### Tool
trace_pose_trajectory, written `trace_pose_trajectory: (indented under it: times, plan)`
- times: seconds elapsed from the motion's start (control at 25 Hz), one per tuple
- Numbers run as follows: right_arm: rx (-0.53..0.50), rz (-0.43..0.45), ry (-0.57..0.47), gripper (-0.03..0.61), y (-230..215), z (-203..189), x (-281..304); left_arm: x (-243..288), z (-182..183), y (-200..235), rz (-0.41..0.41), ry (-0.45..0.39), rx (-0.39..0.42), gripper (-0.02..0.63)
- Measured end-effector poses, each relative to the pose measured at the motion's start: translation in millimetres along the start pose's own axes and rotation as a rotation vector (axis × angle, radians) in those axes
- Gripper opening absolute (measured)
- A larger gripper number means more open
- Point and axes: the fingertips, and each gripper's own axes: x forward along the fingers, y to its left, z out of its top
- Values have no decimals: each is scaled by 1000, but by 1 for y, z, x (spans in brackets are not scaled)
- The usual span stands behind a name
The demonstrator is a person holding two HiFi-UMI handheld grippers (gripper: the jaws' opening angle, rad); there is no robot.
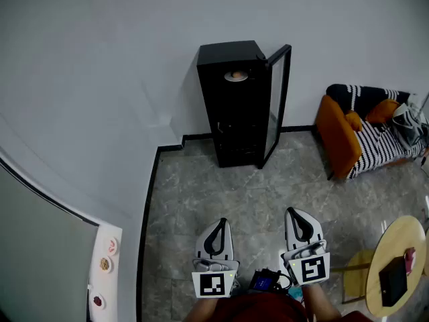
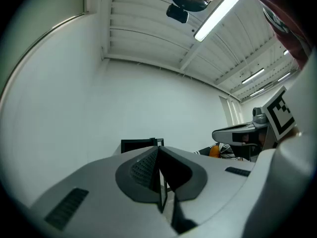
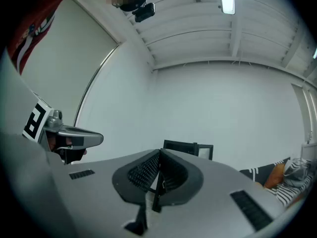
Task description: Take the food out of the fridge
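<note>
We hold the left gripper (image 1: 219, 224) and the right gripper (image 1: 293, 214) side by side, both closed on nothing, well apart from the black fridge (image 1: 231, 123), whose door (image 1: 278, 99) stands open, the food (image 1: 235, 76) on its top shelf.

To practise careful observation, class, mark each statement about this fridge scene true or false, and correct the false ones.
1. The door of the fridge stands open. True.
2. The left gripper holds a food item. False: its jaws are together with nothing between them.
3. The right gripper is inside the fridge. False: it is held well short of it.
4. In the head view, an orange sofa stands to the right of the fridge. True.
5. The round wooden table is bare. False: a dark object lies on it.
</note>
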Motion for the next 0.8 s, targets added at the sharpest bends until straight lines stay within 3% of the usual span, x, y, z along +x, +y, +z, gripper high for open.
trace_pose_trajectory:
  times: [0.36,0.6,0.8]
  plan:
    - [5,1,2,21,-11,-3,2,8,-3,-6,4,7,10,15]
    - [12,-7,-2,21,-34,-7,-2,19,-19,-20,-7,56,29,15]
    - [19,-1,-3,21,-58,-16,-5,32,-24,-40,1,44,37,15]
